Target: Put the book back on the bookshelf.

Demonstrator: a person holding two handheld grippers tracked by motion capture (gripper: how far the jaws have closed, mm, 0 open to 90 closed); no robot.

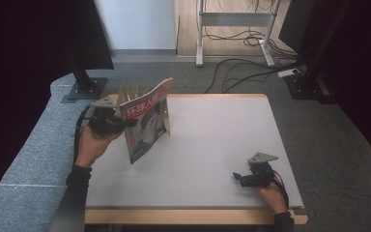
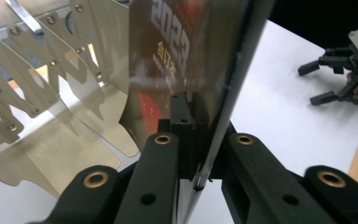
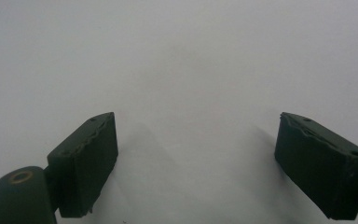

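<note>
The magazine [image 1: 146,121] stands on edge at the table's [image 1: 212,140] far-left, long axis seemingly upright (cover facing right), beside a metal rack [image 2: 51,84], clamped by the left gripper [image 1: 125,122], while the right gripper [image 1: 241,177] rests wide apart, holding nothing.

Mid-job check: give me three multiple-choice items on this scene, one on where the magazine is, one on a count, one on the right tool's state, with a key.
1. Where is the magazine?
A. Flat at the table's centre
B. Held upright at the table's far left, beside the metal rack
C. On the floor

2. How many tools show in the high view?
A. One
B. Two
C. Three

3. What state is the right tool in?
A. Open, holding nothing
B. Shut on the magazine
C. Shut on a cable

Key: 1 B, the left tool clamps its lower edge and it stands up. 2 B, one in each hand. 3 A, its jaws stand wide apart over bare white tabletop.
</note>
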